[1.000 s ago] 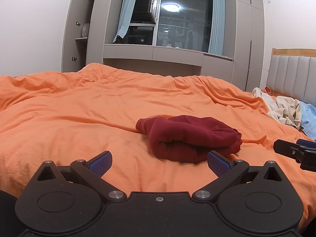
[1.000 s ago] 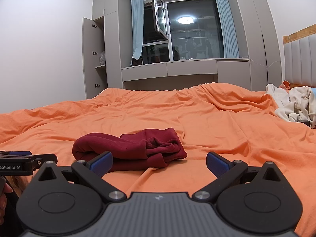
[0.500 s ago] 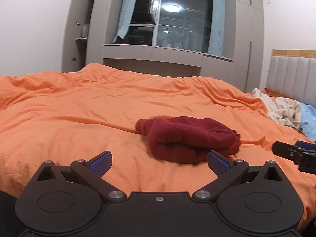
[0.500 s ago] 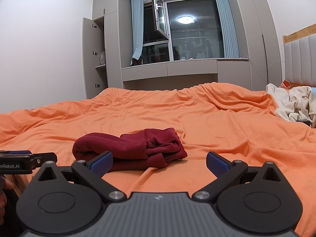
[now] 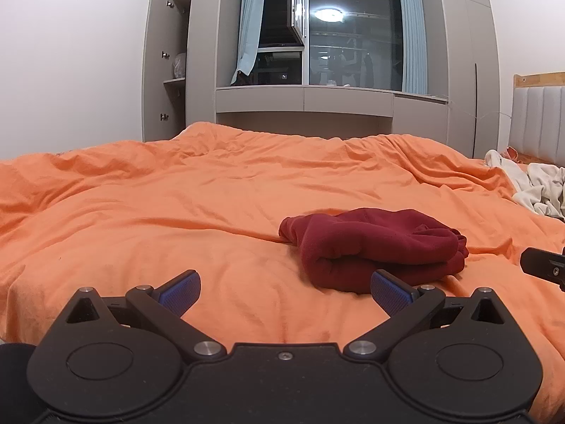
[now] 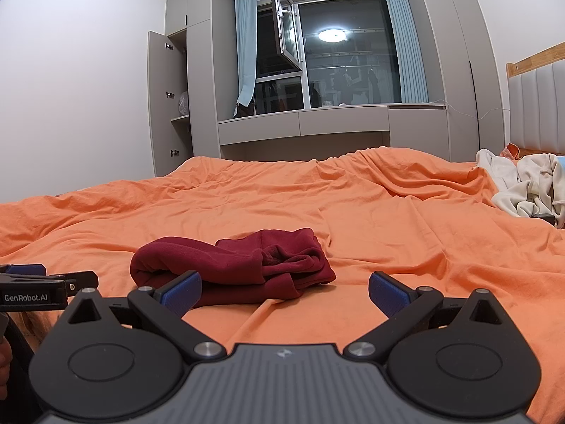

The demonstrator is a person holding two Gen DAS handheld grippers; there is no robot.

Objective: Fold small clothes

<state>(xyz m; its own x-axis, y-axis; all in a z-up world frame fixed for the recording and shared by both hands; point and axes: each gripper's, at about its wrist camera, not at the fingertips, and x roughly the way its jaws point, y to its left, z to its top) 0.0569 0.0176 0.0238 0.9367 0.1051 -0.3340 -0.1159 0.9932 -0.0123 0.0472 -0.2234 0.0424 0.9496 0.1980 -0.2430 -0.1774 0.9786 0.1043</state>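
Left wrist view. The left gripper (image 5: 285,291) is spread wide, its blue-padded fingers (image 5: 180,290) well apart and nothing between them. It sits low over the orange bed cover (image 5: 176,226). The dark red garment (image 5: 374,249) lies on the cover ahead and to the right of the gripper, folded over into a thick bundle with a rounded fold facing the camera. The right-hand finger pad overlaps the garment's near edge in the picture; whether it touches the cloth cannot be told. Part of the right gripper (image 5: 543,268) enters from the right edge, beside the garment and apart from it. A heap of pale clothes (image 5: 533,187) lies further off to the right, near the padded headboard (image 5: 540,120). Beyond the bed stand grey cupboards (image 5: 166,70) and a dark window (image 5: 353,35).

Right wrist view. The right gripper (image 6: 285,291) is likewise wide, fingers (image 6: 388,295) empty. The dark red garment (image 6: 233,265) lies ahead and to the left, its left-hand finger pad overlapping the bundle's near edge; contact cannot be confirmed. The left gripper (image 6: 46,284) shows at the left edge, just beside the garment's rounded end. The pale clothes (image 6: 526,183) lie far right on the bed cover (image 6: 423,233).
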